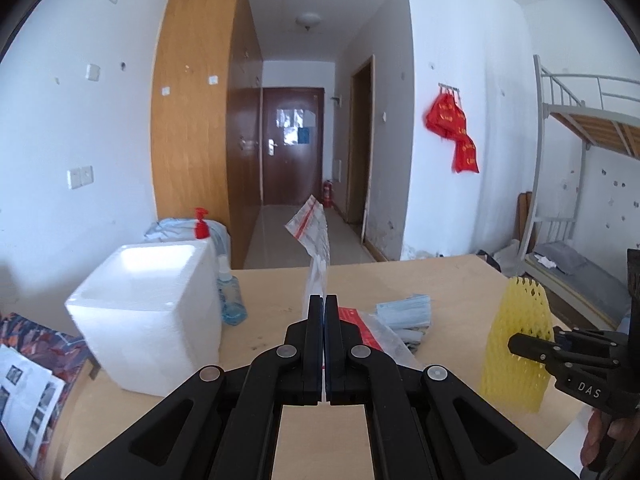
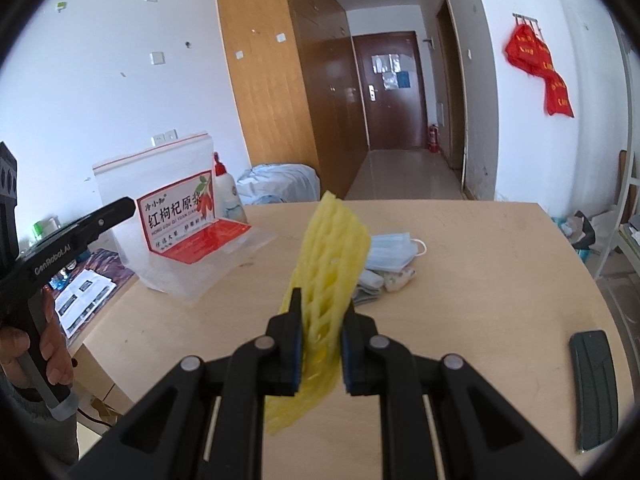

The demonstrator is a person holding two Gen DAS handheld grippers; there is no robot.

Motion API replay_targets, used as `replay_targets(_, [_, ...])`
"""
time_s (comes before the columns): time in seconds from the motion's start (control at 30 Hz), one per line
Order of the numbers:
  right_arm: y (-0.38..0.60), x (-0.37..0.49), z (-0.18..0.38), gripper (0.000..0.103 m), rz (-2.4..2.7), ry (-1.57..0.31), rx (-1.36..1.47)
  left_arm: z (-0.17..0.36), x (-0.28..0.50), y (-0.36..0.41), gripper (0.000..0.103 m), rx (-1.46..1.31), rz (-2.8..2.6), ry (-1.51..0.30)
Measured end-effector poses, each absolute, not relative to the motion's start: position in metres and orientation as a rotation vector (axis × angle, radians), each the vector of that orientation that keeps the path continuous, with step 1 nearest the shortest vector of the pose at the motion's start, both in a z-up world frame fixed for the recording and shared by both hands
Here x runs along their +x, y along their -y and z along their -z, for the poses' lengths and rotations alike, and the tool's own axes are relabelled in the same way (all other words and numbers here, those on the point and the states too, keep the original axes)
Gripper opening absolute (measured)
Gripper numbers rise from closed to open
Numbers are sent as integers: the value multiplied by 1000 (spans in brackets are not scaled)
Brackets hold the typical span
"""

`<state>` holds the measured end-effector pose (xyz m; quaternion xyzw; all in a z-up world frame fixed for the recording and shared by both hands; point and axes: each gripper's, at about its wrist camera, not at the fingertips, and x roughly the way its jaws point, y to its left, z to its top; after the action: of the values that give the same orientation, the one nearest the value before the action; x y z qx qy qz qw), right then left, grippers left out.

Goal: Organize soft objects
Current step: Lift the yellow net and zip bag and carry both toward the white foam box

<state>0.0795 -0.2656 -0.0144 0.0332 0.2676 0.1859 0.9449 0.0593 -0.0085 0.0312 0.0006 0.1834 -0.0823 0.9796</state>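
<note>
Left wrist view: a clear zip bag (image 1: pixel 316 240) is pinched upright in the closed left tool (image 1: pixel 324 300).
A yellow foam net (image 2: pixel 328 264) is clamped by the right tool (image 2: pixel 320 312) above the bench (image 2: pixel 480 280); face masks (image 2: pixel 390 256) lie mid-bench.

Net sleeve (image 2: pixel 328 264): pale yellow, open diamond mesh
Zip bag (image 2: pixel 176 216): clear, red seal strip on top; label red-bordered, white centre, black characters, red berries at corner
Masks (image 2: pixel 390 254): light blue, white ear loops
Box (image 1: pixel 148 312): plain white foam
Bottle (image 1: pixel 231 300) just past the box: clear blue
Pump bottle (image 2: pixel 225 190): white, red head
Table (image 2: pixel 480 280): light tan wood
Grippers: black, blue pads (image 2: pixel 297 352)
Case (image 2: pixel 595 388): dark grey
</note>
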Motion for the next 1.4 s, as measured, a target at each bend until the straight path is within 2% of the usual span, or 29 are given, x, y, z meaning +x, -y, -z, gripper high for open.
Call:
replay_targets(0.7, [216, 74, 1, 18, -567, -484, 24, -43, -5, -53, 0, -22, -29, -308])
replay_targets(1.4, [139, 88, -6, 18, -791, -488, -38, -41, -30, -116, 0, -74, -267, -308])
